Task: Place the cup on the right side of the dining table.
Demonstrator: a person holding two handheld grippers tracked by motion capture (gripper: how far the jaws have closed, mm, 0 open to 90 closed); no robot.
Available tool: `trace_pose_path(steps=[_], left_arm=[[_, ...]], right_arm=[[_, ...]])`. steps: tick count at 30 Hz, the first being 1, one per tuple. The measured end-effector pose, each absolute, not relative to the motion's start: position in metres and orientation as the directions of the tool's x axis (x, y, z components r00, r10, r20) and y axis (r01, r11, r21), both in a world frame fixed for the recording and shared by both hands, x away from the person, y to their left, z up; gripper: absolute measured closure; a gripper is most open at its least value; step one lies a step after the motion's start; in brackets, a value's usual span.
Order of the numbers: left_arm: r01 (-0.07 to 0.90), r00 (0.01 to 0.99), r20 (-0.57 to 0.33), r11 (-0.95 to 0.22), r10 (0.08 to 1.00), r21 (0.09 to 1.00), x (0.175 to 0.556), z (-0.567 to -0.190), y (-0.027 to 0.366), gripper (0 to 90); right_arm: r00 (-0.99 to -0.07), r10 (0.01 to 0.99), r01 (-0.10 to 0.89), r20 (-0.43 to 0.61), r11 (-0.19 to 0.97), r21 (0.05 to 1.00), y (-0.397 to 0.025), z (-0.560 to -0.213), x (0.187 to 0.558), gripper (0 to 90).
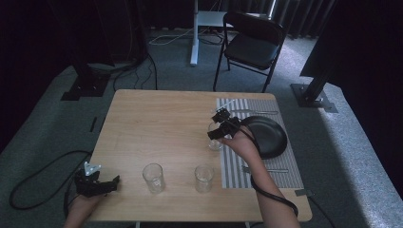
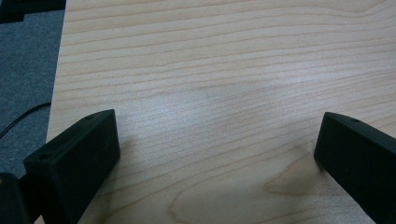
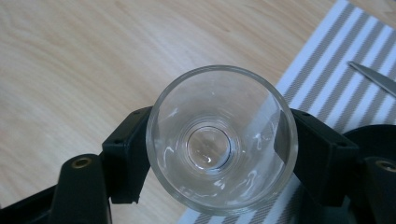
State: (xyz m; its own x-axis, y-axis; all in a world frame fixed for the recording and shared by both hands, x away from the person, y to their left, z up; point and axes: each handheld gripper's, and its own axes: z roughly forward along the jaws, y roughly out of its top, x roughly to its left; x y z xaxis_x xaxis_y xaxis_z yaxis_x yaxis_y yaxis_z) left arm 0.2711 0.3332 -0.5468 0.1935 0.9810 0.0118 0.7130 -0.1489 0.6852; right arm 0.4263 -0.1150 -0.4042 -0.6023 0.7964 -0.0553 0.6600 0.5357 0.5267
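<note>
free: table (image 1: 157,114) left half | blocked: two glasses (image 1: 153,178) near edge; plate (image 1: 266,135) right

The table (image 1: 157,118) was pale wood with a visible grain and a smooth, faintly shiny finish. The glass (image 3: 222,139) was clear and glossy, catching small highlights. The placemat (image 3: 327,74) looked like woven cloth, striped grey and white, matt. The plate (image 1: 268,135) was black with a soft sheen. Both grippers' jaws were matt black plastic. The floor (image 1: 52,114) was rough grey carpet.
</note>
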Motion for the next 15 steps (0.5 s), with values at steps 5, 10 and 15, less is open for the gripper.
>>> trace_pose_path(steps=[5,10,15], left_arm=[[0.713,0.193,0.012,-0.149,0.981,0.685,0.271,-0.547,0.333,0.6],[0.713,0.194,0.012,-0.149,0.981,0.685,0.271,-0.547,0.333,0.6],[0.713,0.194,0.012,-0.149,0.981,0.685,0.271,-0.547,0.333,0.6]], right_arm=[[-0.587,0.808,0.672,-0.061,0.528,0.519,-0.119,-0.404,0.435,27.8],[-0.568,0.820,0.687,-0.064,0.516,0.512,-0.123,-0.405,0.444,27.8],[-0.557,0.828,0.696,-0.067,0.509,0.507,-0.125,-0.404,0.452,27.8]])
